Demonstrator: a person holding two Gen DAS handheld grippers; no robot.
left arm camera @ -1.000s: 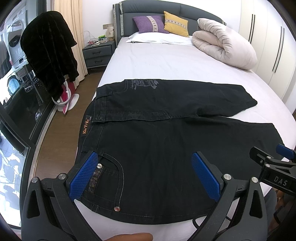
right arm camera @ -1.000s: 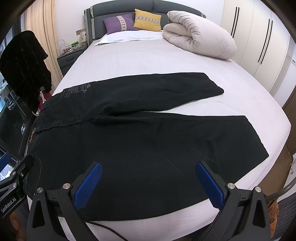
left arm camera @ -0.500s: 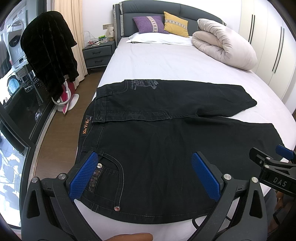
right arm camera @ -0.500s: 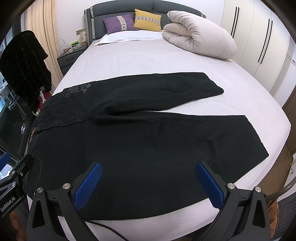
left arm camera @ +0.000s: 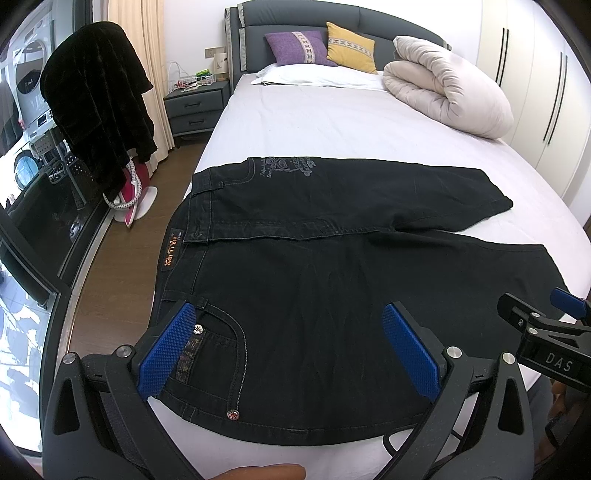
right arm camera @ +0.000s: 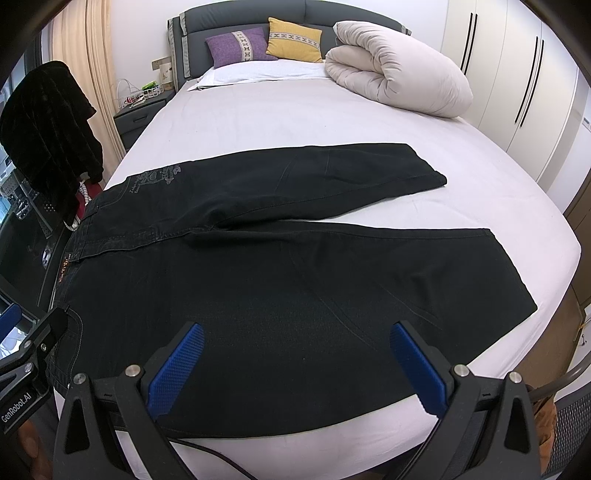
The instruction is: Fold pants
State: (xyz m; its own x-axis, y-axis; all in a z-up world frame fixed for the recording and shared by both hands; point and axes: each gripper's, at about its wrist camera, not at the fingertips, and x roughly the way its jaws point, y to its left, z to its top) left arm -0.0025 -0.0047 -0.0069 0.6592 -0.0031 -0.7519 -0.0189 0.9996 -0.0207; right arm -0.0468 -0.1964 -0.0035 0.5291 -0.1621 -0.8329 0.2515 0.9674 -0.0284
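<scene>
Two grippers, left gripper [left arm camera: 290, 347] and right gripper [right arm camera: 295, 363], fingers spread, above black pants [left arm camera: 332, 266] near edge, flat on bed [left arm camera: 314, 122].

Left wrist view: taken from the foot side of the bed [left arm camera: 314, 122], low and near, over the waistband end of the pants [left arm camera: 332, 295], facing the headboard [left arm camera: 332, 22]. Right wrist view: set further right, over the leg end, facing likewise. Shared by both: pants [right arm camera: 277, 295], bed [right arm camera: 295, 118], headboard [right arm camera: 240, 14].

Left gripper [left arm camera: 291, 347], right gripper [right arm camera: 295, 365]: fingers apart.
</scene>
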